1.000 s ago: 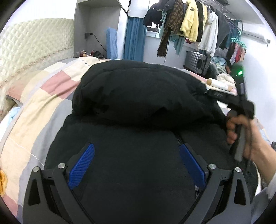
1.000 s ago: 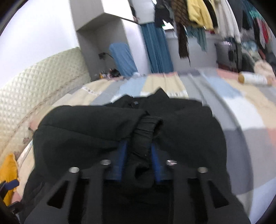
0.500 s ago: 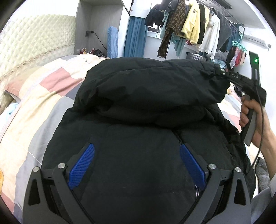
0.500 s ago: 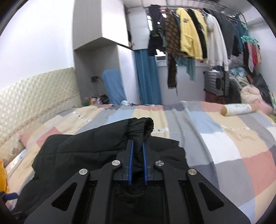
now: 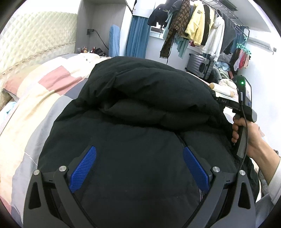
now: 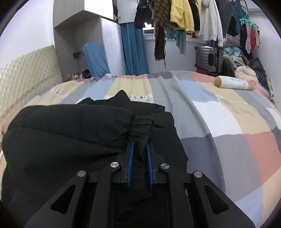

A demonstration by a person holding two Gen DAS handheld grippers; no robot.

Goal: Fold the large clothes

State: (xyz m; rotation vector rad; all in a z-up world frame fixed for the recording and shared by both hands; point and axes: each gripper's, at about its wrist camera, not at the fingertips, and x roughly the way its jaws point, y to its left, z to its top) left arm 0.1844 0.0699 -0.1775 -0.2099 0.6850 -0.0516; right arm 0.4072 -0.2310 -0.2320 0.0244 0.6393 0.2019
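A black puffer jacket (image 5: 137,143) lies on the bed, its zip running down the front. One sleeve (image 5: 149,87) is folded across the body. My left gripper (image 5: 139,164) is open and hovers just above the jacket's lower front, holding nothing. My right gripper (image 6: 140,150) is shut on the sleeve cuff (image 6: 142,126) and holds the sleeve (image 6: 70,128) over the jacket body. The right gripper also shows in the left wrist view (image 5: 226,102) at the jacket's right side, held by a hand.
The bed has a patchwork cover (image 6: 219,112) of pink, grey, cream and blue. A padded headboard (image 5: 35,36) is at the left. A white bolster (image 6: 231,82) lies at the far right. Hanging clothes (image 6: 184,15) and a suitcase (image 6: 209,57) stand beyond the bed.
My right gripper lifted the sleeve by its cuff, then lowered it again across the jacket body. My left gripper has stayed open over the jacket's lower front.
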